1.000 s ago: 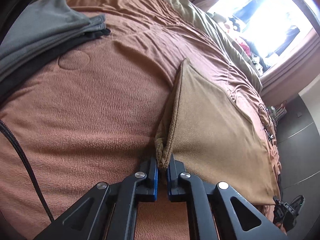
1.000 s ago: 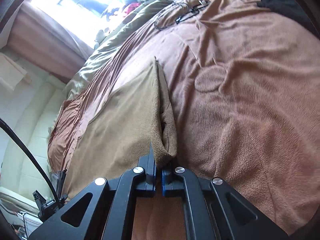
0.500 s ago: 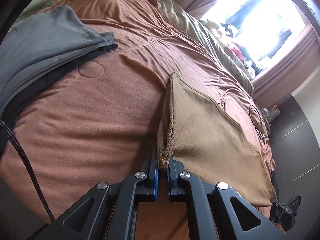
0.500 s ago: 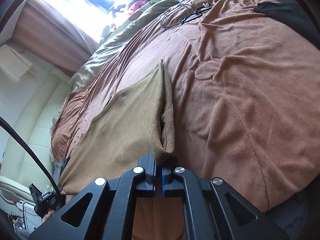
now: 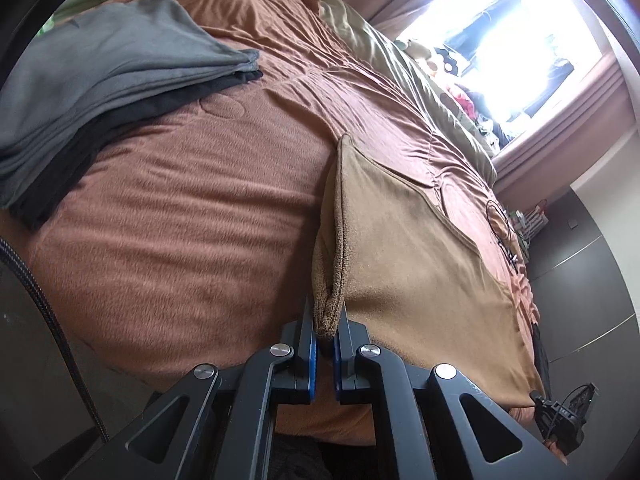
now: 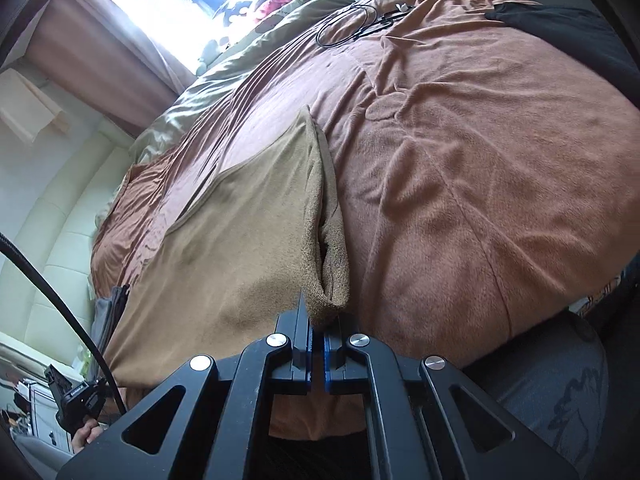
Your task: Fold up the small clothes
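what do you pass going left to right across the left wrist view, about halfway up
grey folded clothes → bare brown blanket → tan cloth → black cable loop on the blanket → dark floor

Bed: my view is filled by a bed (image 5: 168, 208) under a rust-brown fleece blanket (image 6: 480, 168).
Bedding: olive-green duvet (image 5: 404, 68) along the far edge.
Window: upper right, blown-out daylight (image 5: 504, 44), brownish curtains (image 6: 100, 40).
Wall: cream padded panels (image 6: 52, 240), lower left.
Floor: dark (image 5: 592, 280), right edge.
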Motion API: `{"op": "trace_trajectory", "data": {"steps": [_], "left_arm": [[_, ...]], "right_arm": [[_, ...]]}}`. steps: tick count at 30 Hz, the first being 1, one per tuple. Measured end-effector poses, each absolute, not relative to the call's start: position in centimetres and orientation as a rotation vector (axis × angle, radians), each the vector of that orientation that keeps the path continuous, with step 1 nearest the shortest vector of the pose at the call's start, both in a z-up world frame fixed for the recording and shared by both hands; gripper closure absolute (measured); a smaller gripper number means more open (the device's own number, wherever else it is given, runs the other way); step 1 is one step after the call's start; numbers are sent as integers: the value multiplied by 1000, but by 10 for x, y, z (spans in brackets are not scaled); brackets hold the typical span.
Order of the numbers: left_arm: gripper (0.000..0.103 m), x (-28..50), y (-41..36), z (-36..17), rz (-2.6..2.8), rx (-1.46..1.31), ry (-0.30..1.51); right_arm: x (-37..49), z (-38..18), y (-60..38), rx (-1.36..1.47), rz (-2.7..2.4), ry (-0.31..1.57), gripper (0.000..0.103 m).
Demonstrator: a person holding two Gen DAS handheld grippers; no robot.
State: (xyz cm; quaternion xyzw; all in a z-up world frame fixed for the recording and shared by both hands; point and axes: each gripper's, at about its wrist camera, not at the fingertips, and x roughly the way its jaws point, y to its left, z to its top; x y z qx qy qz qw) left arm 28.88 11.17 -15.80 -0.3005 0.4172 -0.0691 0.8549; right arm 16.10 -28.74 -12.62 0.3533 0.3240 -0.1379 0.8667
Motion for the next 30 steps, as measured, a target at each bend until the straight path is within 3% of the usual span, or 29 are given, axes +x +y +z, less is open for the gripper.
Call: {"op": "trace_trajectory", "data": {"steps": [9,10,14,30], "left_arm": [[95,289,111,-177,-212,-631,906],[92,291,113,-180,-222,-635,914],[64,294,116,-187,-246,-623,929],[64,316,103,-198,-365,-516,948]], "right_arm": [[153,-102,-266,592,-410,744,93],[152,-96,-263,574,-415,744,93],[153,-77,-244,506,-426,749,93],[215,-83,-144,284,-257,828,93]]}}
